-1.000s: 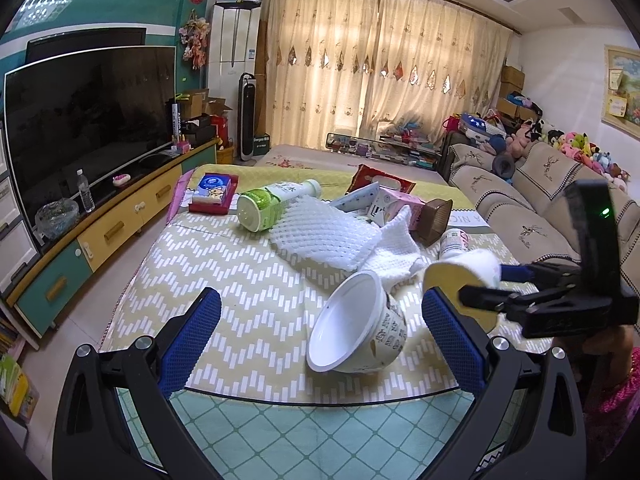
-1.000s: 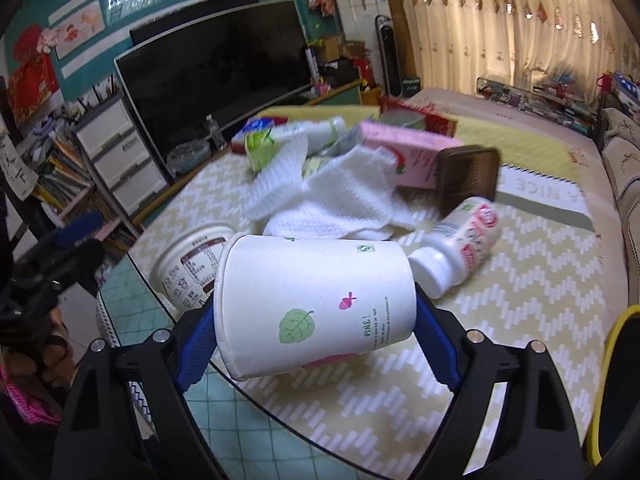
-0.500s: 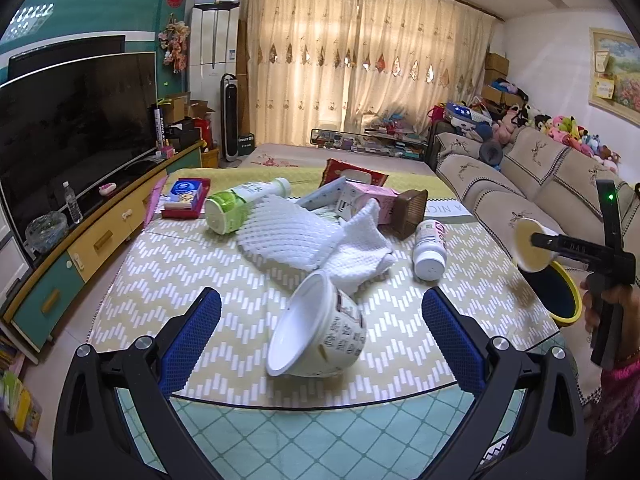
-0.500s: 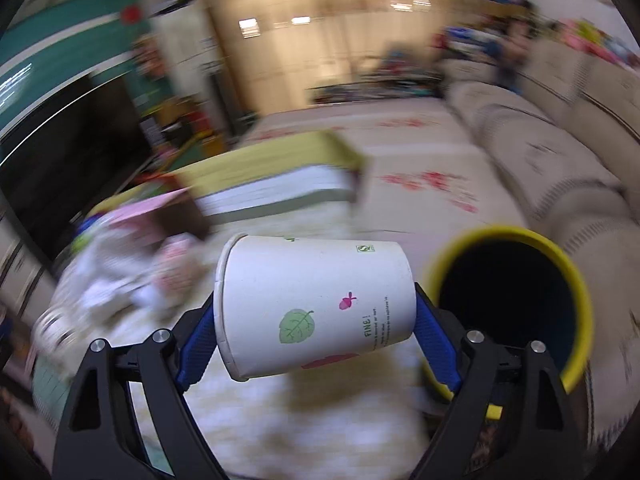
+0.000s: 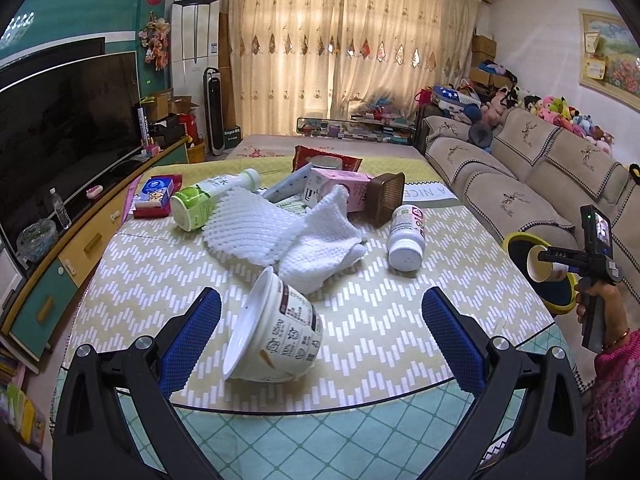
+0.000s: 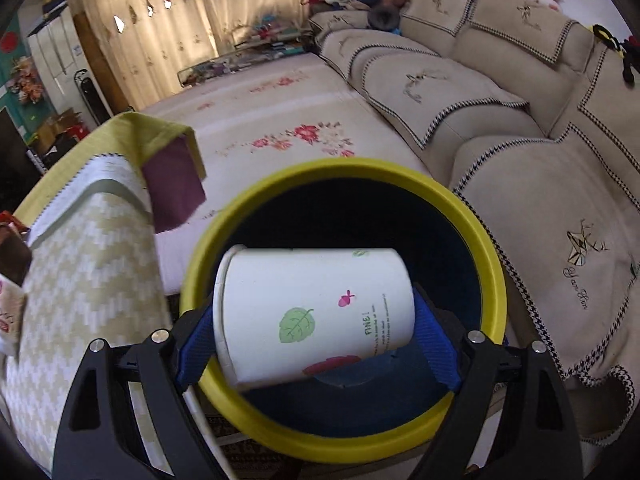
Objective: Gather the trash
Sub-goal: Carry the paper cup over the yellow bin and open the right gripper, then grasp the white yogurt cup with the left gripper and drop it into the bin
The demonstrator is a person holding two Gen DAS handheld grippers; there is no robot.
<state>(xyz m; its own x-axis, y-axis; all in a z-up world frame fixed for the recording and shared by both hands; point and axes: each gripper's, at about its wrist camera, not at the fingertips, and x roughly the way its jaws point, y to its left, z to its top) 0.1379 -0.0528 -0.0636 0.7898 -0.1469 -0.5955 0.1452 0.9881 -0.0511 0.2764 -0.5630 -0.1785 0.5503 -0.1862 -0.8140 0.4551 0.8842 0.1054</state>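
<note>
Item: paper cup (image 6: 316, 312), white, printed with a green leaf, a small pink mark and the word "FINE!". It lies sideways, clamped end to end in the right hand-held gripper (image 6: 316, 320), directly above the dark mouth of the yellow-rimmed bin (image 6: 344, 172), which stands on the floor between the surface (image 6: 92, 248) and the sofa (image 6: 540, 184).

Handling: keep the cup centred inside the rim, then spread the pads so it drops clear.

Left hand-held gripper (image 5: 320, 344): open and empty, straddling a tipped white instant-noodle tub (image 5: 276, 332) at the near edge of the surface.
</note>
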